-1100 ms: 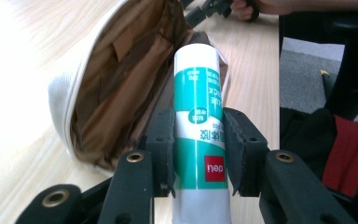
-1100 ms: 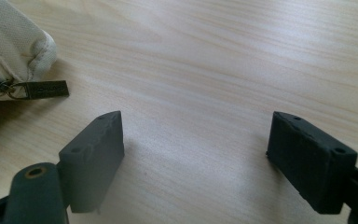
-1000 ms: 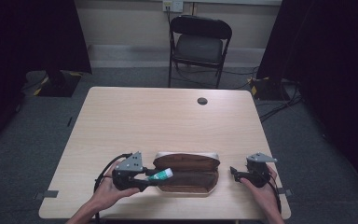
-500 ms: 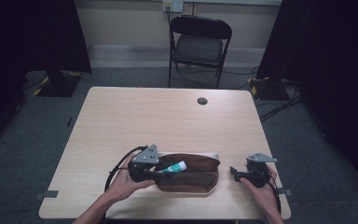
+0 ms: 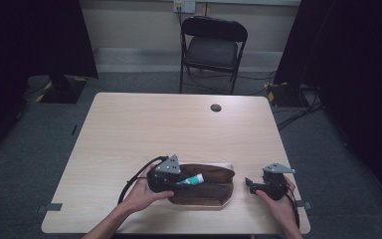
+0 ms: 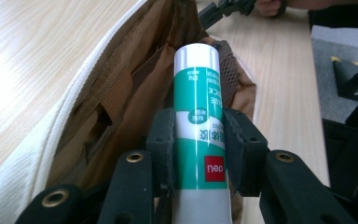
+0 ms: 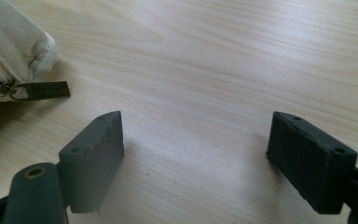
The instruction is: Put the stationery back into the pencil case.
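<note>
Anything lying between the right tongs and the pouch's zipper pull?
Nothing: the right gripper view shows bare wooden table between the open right tongs and the zipper pull at the pouch end.

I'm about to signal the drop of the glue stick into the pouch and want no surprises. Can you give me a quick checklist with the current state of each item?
1. Glue stick clamped between the left hand-held gripper jaws: ok.
2. Stick over the open brown pouch: ok.
3. Pouch mouth gaping wide enough: ok.
4. Room inside the pouch for the stick: cannot tell.
5. Right hand-held gripper open, off the pouch, on bare table: ok.
6. Zipper pull clear of the opening: ok.
</note>
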### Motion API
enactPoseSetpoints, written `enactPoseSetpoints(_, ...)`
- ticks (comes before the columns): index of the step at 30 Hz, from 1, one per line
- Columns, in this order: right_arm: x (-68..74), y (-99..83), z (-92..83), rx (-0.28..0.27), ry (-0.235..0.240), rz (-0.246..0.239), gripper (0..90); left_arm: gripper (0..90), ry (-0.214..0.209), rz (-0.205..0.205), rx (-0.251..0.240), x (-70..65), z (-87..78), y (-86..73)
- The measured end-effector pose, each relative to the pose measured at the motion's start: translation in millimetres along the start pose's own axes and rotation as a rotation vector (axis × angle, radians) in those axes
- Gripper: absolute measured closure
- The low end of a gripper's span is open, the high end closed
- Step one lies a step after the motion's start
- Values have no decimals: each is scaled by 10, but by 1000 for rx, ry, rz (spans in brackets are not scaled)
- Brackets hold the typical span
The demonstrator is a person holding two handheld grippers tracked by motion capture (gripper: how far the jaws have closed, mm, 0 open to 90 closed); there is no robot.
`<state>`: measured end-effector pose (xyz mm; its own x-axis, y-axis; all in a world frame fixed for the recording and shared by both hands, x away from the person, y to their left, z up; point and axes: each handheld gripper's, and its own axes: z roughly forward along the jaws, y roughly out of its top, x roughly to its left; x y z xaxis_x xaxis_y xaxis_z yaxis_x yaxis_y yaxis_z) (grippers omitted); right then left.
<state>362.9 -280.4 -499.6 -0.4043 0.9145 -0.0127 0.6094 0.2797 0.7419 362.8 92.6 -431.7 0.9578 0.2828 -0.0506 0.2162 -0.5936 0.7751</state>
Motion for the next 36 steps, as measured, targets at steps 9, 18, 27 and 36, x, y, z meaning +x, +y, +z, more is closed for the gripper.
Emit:
enactPoseSetpoints(9, 10, 2, 2, 0, 3, -2, 175, 656, 30, -18, 12, 74, 86, 3)
enactPoseSetpoints(18, 17, 2, 3, 0, 3, -3, 175, 633, 45, -39, -18, 94, 45, 1)
enactPoseSetpoints(27, 17, 2, 3, 0, 3, -3, 175, 680, 23, -71, -37, 120, -28, -67)
enactPoseSetpoints(36, 17, 2, 3, 0, 3, -3, 175, 710, 26, -108, -80, 171, -217, -143)
